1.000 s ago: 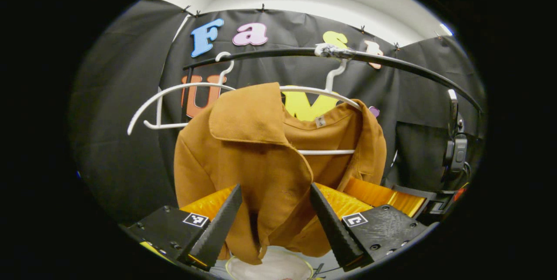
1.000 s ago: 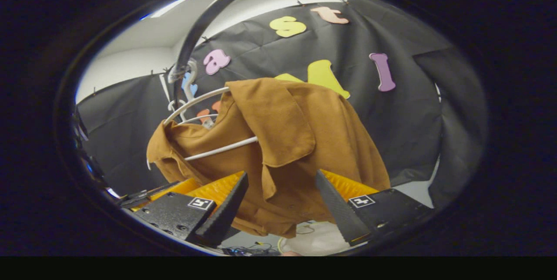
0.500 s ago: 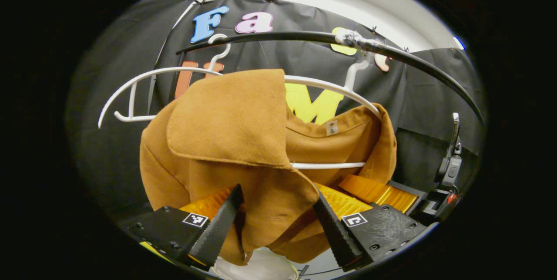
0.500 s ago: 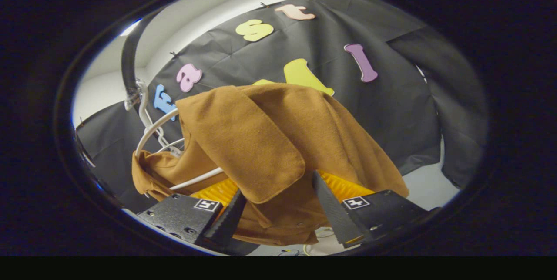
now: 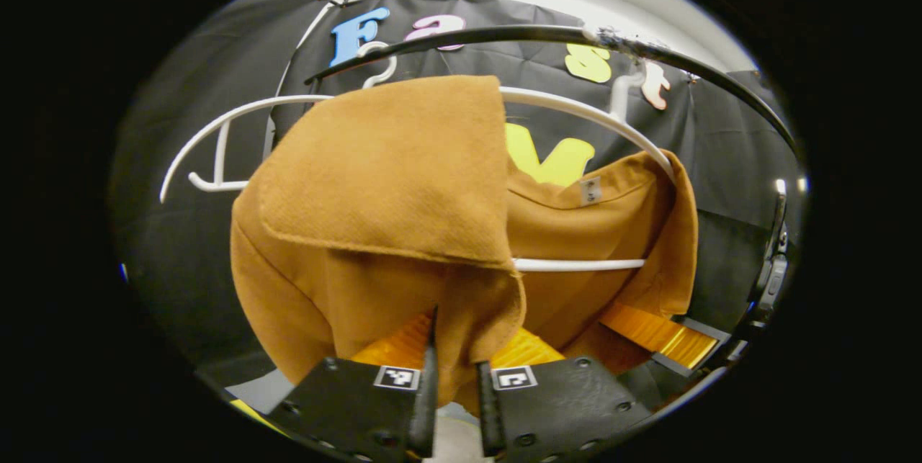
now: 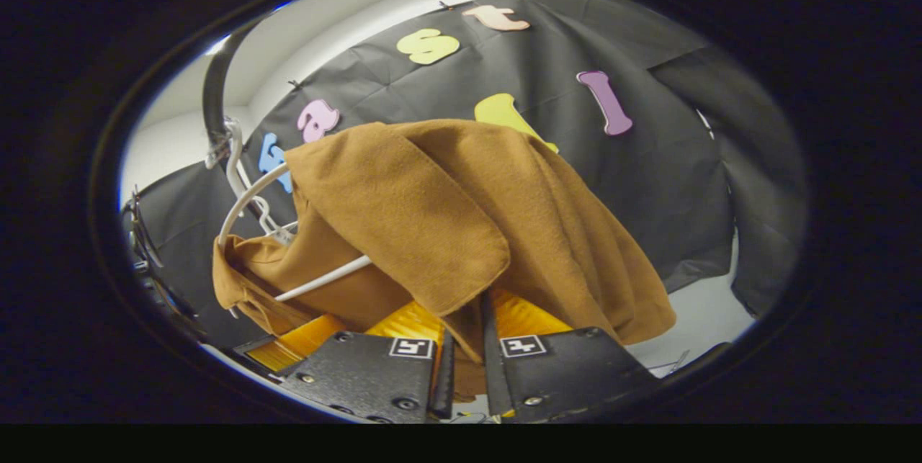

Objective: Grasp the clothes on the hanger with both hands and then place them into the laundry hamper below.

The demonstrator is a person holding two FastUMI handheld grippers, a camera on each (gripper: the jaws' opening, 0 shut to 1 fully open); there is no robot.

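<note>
Hanging jacket pinched between both tongs

Left gripper view: the brown jacket covers the middle of the white hanger, whose crossbar and curved shoulder emerge only toward 3 o'clock. A second white hanger at 9 o'clock passes behind the fabric. The left gripper has its fingertips buried in the jacket's front edge; its body is cut off at 6 o'clock. The small label inside the collar is too small to read.

Right gripper view: the right gripper is overlapped by the collar flap, and the dark rail leaves the view at 11 o'clock.
</note>
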